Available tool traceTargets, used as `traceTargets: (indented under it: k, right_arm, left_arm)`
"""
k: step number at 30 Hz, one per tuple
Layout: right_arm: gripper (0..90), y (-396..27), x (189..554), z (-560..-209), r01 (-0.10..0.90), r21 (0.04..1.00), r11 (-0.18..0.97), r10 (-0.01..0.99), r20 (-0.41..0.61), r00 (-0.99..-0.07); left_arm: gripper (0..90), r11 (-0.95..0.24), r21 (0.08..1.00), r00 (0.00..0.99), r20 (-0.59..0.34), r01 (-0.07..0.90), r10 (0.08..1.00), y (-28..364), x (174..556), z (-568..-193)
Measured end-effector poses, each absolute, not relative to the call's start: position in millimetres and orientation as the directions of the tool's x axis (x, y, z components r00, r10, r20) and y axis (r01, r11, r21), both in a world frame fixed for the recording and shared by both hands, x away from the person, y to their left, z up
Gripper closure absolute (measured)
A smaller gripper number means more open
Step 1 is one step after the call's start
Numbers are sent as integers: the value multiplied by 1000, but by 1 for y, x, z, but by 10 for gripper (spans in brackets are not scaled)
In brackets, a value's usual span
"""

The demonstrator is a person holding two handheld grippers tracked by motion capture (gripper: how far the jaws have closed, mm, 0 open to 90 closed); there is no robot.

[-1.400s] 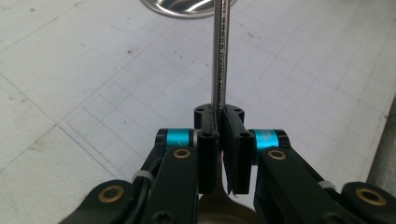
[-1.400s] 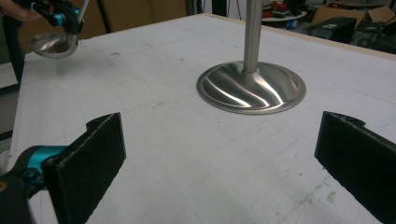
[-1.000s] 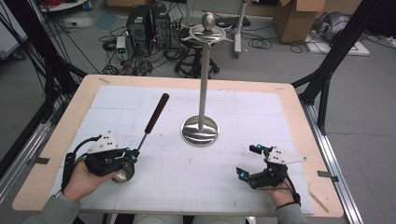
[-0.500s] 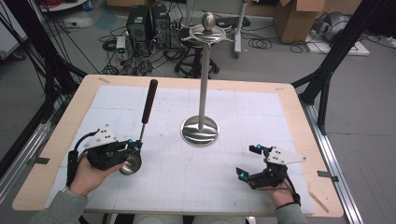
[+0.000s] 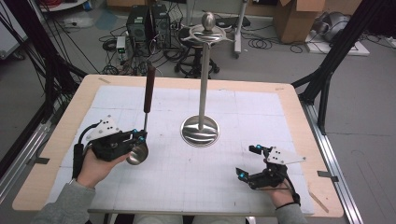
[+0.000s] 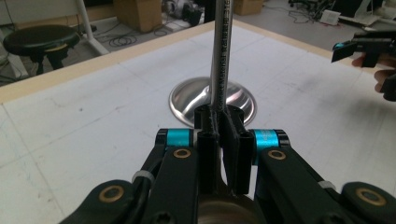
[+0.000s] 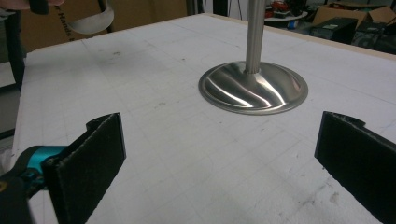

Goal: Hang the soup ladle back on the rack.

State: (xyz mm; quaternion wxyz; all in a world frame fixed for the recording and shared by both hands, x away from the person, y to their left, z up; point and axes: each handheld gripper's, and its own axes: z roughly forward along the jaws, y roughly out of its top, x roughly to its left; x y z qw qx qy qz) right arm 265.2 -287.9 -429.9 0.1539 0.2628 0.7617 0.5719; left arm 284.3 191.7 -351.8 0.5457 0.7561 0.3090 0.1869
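I am clamping my left tool (image 5: 139, 136) on the ladle (image 5: 145, 116), handle upright, left of the stand (image 5: 201, 93); my right tool (image 5: 249, 161) is gaping empty.

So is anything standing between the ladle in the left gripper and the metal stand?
Nothing visible. The left gripper holds the ladle by its shaft, and only bare mat lies between it and the stand.

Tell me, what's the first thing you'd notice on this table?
The tall shiny metal stand in the middle of the table, with a ball on top. Next, the ladle at the left: the left gripper is shut on its thin stem, its dark handle pointing up. The right gripper waits open at the right, holding nothing.
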Motion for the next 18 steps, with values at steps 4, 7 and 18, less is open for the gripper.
traceTargets:
  k: [4, 7, 18]
  right_arm:
    - [7, -288, 265, -430, 226, 952, 208, 576, 68, -815]
    - [7, -288, 265, -430, 225, 952, 207, 575, 68, -815]
    - [7, -287, 266, -430, 224, 951, 212, 572, 65, -818]
  left_arm:
    - [845, -209, 948, 738, -40, 242, 674, 184, 287, -348]
    - [845, -195, 950, 734, -49, 244, 677, 177, 291, -347]
    - [845, -113, 967, 750, -102, 230, 654, 159, 306, -336]
